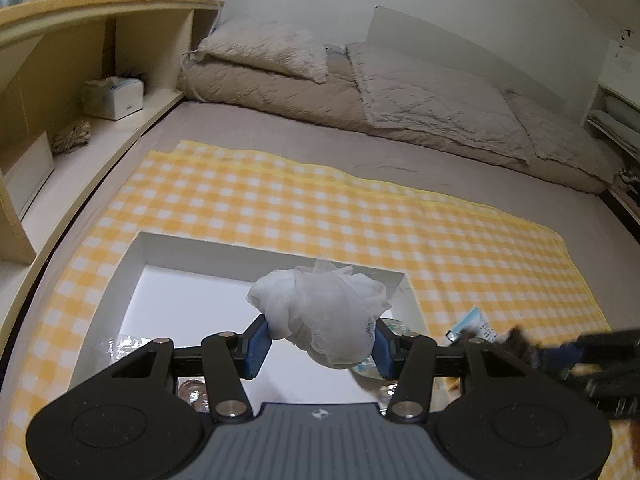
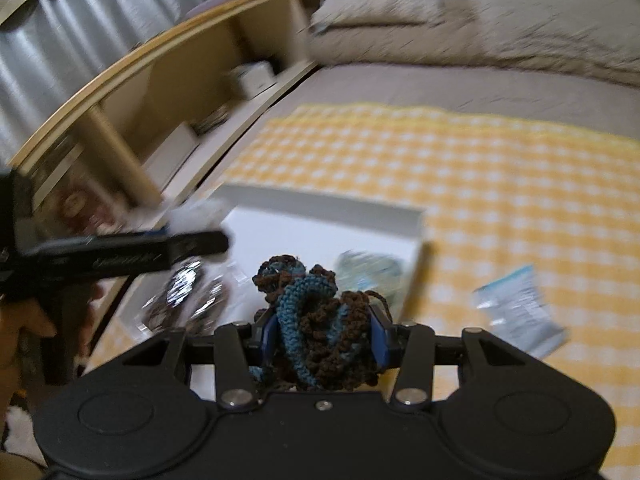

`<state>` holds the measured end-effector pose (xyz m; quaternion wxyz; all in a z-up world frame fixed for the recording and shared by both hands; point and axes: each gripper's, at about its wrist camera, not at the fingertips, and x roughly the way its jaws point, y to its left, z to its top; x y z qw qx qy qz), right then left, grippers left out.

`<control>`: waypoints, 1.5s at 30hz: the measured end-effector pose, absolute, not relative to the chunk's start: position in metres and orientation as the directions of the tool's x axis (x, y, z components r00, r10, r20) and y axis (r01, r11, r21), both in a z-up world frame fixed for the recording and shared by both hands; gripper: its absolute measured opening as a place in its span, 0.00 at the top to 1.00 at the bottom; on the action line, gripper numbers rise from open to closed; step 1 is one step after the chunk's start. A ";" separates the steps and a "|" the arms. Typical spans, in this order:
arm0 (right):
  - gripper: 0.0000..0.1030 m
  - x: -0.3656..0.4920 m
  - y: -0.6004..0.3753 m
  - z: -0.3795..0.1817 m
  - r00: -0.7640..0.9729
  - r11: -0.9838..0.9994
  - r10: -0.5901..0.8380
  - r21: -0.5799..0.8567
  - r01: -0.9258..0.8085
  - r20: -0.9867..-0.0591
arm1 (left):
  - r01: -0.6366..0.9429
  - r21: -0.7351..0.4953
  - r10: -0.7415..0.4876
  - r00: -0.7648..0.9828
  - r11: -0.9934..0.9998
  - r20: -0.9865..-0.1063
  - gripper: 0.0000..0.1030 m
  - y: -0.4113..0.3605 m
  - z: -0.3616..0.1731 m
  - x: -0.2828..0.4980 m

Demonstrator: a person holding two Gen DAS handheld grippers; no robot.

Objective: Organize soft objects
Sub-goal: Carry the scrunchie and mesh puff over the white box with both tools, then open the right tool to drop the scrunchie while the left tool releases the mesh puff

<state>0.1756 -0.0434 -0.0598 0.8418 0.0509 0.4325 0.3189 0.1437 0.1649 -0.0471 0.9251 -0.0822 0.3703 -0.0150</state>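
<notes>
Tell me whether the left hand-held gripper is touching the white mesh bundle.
Touching. The left wrist view shows the left hand-held gripper with both blue pads pressed into the sides of the white mesh bundle, held above the white box.

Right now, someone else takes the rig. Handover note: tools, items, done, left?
Left tool: shut on the white mesh bundle, held above the white box.
Right tool: shut on the brown and blue crocheted piece, over the box's near right part.
Box sits on the yellow checked cloth on the bed. It already holds some clear-wrapped items and a pale blue packet; the blur hides what they are.
A small blue and white packet lies on the cloth outside, right of the box.
Left: probably set both held pieces in the box, then the loose packet if it belongs.
</notes>
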 end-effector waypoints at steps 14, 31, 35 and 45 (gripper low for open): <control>0.55 0.163 0.047 -0.107 0.293 0.725 0.618 0.384 -0.572 -0.730 | -0.051 -0.170 -0.086 0.702 0.984 -0.707 0.49 0.193 -0.064 0.158; 0.31 0.163 0.037 -0.120 0.258 0.704 0.627 0.393 -0.592 -0.735 | -0.010 -0.231 -0.190 0.536 0.973 -0.823 0.49 0.163 -0.119 0.208; 0.30 0.162 0.025 -0.117 0.261 0.701 0.628 0.388 -0.598 -0.733 | 0.013 -0.221 -0.193 0.543 0.975 -0.817 0.47 0.154 -0.122 0.213; 0.29 0.159 0.002 -0.110 0.296 0.717 0.614 0.360 -0.597 -0.732 | 0.047 -0.132 -0.138 0.497 0.990 -0.857 0.16 0.140 -0.126 0.210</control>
